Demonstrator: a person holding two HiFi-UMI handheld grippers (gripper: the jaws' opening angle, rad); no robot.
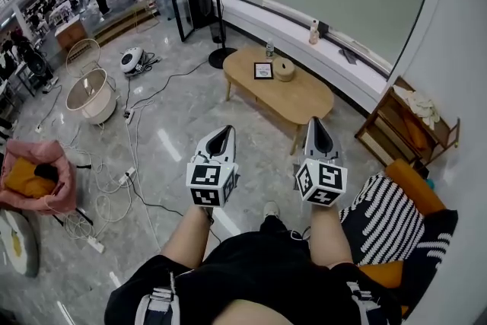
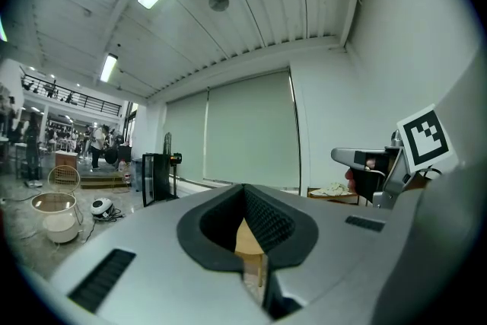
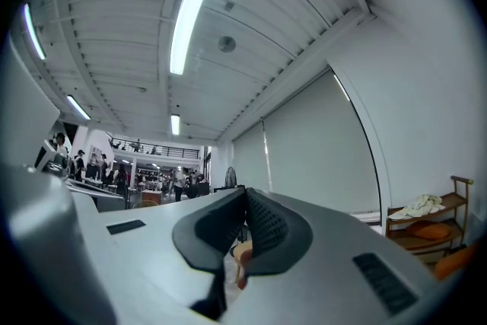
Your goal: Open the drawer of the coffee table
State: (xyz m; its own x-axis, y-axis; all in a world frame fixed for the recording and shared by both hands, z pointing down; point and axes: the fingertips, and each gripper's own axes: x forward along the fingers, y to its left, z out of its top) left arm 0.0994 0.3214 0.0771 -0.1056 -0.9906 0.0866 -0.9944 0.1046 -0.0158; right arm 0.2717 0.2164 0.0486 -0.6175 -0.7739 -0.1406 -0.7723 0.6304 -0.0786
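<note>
A low oval wooden coffee table (image 1: 304, 99) stands ahead of me on the grey tiled floor, carrying a framed picture (image 1: 263, 71), a round woven box (image 1: 284, 71) and a small bottle. No drawer shows from here. My left gripper (image 1: 223, 135) is shut and empty, held level in the air well short of the table's near left side. My right gripper (image 1: 316, 126) is also shut and empty, and its tip overlaps the table's near right end in the head view. In both gripper views the jaws stand pressed together, a sliver of the table (image 2: 249, 240) showing between them.
A striped armchair (image 1: 396, 221) with orange cushions sits at my right, a wooden shelf (image 1: 407, 122) behind it. A standing fan (image 1: 209, 4), a robot vacuum (image 1: 132, 59), a round basket (image 1: 87, 95), cables and a pink bag (image 1: 38, 175) lie left. People stand far back.
</note>
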